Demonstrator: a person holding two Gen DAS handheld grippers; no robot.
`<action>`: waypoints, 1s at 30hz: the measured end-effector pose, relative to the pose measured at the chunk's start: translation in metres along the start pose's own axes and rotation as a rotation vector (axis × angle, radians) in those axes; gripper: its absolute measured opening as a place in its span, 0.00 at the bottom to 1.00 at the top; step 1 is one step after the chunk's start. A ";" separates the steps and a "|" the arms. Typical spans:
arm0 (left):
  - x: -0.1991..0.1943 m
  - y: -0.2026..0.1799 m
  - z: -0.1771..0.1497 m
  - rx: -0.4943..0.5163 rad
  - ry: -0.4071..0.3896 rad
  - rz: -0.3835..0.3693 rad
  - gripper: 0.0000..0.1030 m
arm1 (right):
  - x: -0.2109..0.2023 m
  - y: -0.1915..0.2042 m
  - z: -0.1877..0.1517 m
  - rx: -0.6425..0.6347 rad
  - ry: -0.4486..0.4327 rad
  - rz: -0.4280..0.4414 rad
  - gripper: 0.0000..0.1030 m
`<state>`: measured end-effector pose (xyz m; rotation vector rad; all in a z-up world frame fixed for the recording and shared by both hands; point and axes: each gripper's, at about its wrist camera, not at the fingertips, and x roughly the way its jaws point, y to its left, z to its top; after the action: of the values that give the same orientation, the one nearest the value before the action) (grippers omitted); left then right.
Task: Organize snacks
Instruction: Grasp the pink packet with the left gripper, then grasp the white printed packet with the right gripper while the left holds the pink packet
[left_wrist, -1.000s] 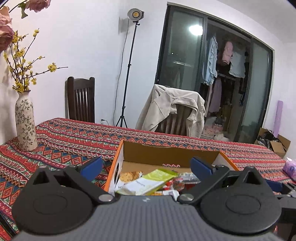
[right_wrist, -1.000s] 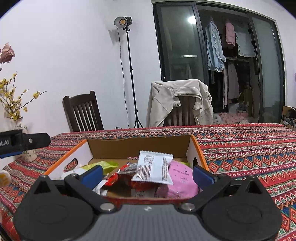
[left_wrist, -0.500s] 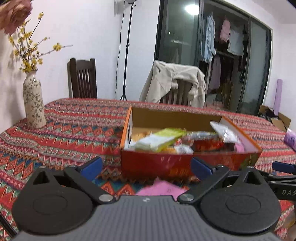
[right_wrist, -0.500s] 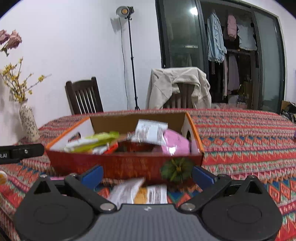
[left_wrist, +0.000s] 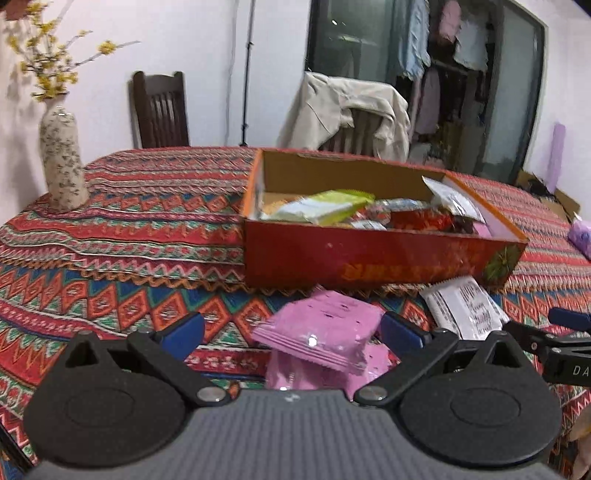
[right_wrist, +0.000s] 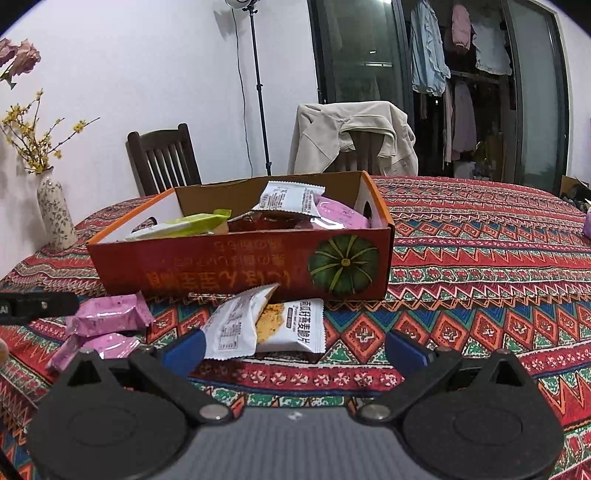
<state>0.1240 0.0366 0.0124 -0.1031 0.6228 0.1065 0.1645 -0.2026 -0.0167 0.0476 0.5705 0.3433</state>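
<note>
We took the red snack box (right_wrist: 240, 266) as our landmark; it sat on the bench (right_wrist: 480, 258), which was covered with a patterned cloth, and its near wall carried a green pumpkin picture. Inside the box lay a lime-green packet (right_wrist: 184, 227), a white packet (right_wrist: 291, 197) leaning upright, a pink packet (right_wrist: 341, 216) and darker wrappers between them.

In front of the box, almost touching its near wall, two white packets (right_wrist: 266, 325) lay overlapped on the cloth. To the left of these, also in front of the box, sat the stacked pink packets (right_wrist: 107, 317).

Our left gripper (left_wrist: 291, 332) was spread wide and held nothing, with the pink packets (left_wrist: 325, 332) lying between its blue fingers (left_wrist: 183, 332). Our right gripper (right_wrist: 293, 349) was likewise wide and empty, the white packets just ahead of its gap.

A flowered vase (right_wrist: 55, 210) stood well left of the box, and a chair draped with a beige jacket (right_wrist: 354, 136) stood behind it.
</note>
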 end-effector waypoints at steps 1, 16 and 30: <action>0.004 -0.003 0.001 0.013 0.010 -0.005 1.00 | 0.001 -0.001 0.000 0.004 0.002 0.000 1.00; 0.062 -0.017 0.007 0.049 0.125 -0.048 0.96 | 0.002 -0.004 -0.003 0.021 0.001 0.018 1.00; 0.047 -0.010 0.004 0.021 0.056 -0.082 0.61 | 0.004 -0.004 -0.003 0.022 0.004 0.020 1.00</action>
<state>0.1660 0.0303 -0.0112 -0.1116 0.6748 0.0177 0.1670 -0.2050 -0.0222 0.0740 0.5778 0.3562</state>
